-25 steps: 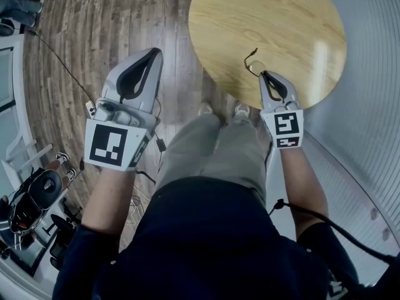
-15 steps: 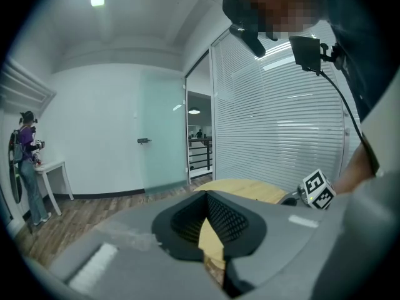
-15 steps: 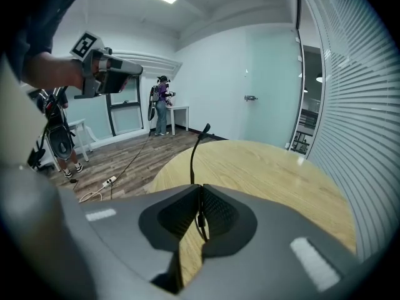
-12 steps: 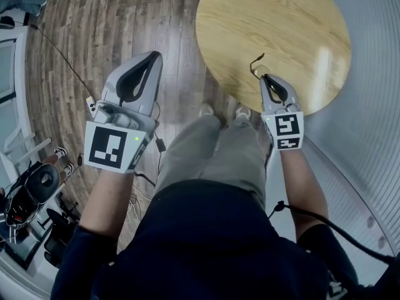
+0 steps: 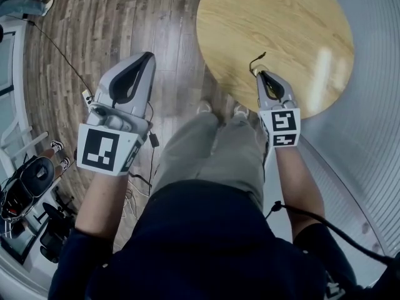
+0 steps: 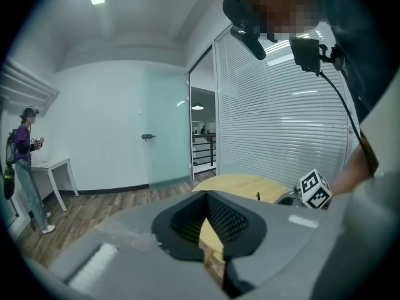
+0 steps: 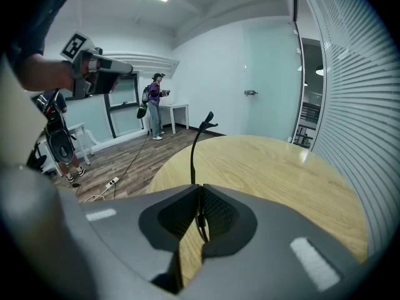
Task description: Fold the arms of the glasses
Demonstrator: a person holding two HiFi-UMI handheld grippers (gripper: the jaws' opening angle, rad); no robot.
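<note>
In the head view, the right gripper (image 5: 262,75) pinches the glasses (image 5: 253,60) over the near edge of the round table (image 5: 275,17), and one thin arm stands up beyond its tips. The left gripper (image 5: 149,56) hangs well to the left, above the wooden floor (image 5: 100,24).

In the left gripper view its jaws are pressed together and hold nothing.

In the right gripper view the jaws clamp a dark thin part (probably near the hinge). To fold well, I think the left should come over and push the raised arm gently inward.

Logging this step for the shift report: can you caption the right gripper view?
Right gripper jaws shut on the glasses, one thin dark arm sticking up over the round wooden table.
</note>
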